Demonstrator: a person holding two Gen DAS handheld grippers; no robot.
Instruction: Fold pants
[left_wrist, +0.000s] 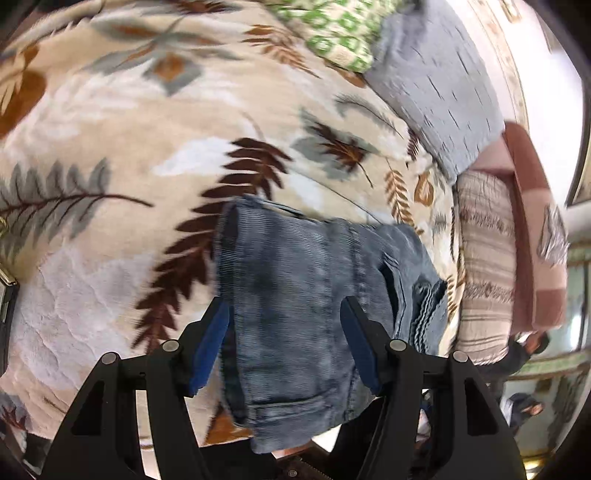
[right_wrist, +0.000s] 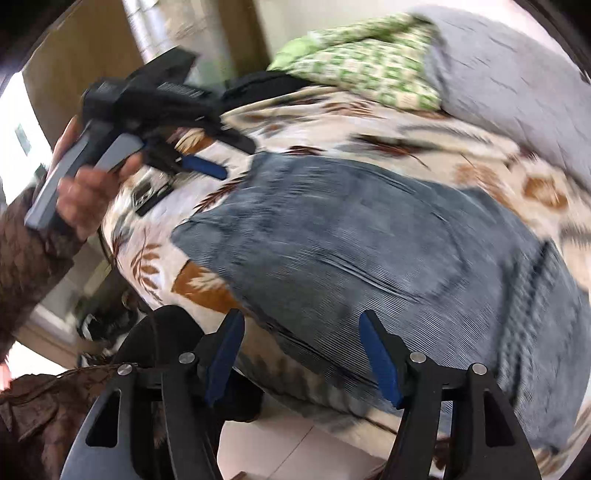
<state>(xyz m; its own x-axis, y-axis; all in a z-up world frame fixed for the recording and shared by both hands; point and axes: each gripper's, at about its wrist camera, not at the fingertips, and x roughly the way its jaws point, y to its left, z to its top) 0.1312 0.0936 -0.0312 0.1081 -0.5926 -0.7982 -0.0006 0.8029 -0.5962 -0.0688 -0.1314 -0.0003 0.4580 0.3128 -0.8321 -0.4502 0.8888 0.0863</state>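
Observation:
Blue-grey corduroy pants (left_wrist: 295, 306) lie folded into a compact stack on a leaf-patterned blanket (left_wrist: 147, 147). My left gripper (left_wrist: 284, 314) hangs open above the near end of the stack, jaws wide apart and holding nothing. In the right wrist view the pants (right_wrist: 351, 240) spread over the blanket (right_wrist: 303, 110), and my right gripper (right_wrist: 301, 332) is open and empty above their near edge. The left gripper (right_wrist: 207, 168), held in a hand, shows there at the upper left, above the blanket's far left side.
A green-patterned pillow (left_wrist: 332, 33) and a grey cushion (left_wrist: 436, 85) lie at the far end of the bed. A striped folded blanket (left_wrist: 487, 266) sits at the right. A phone-like object (right_wrist: 147, 197) lies on the blanket. The bed edge and pale floor (right_wrist: 295, 450) are near me.

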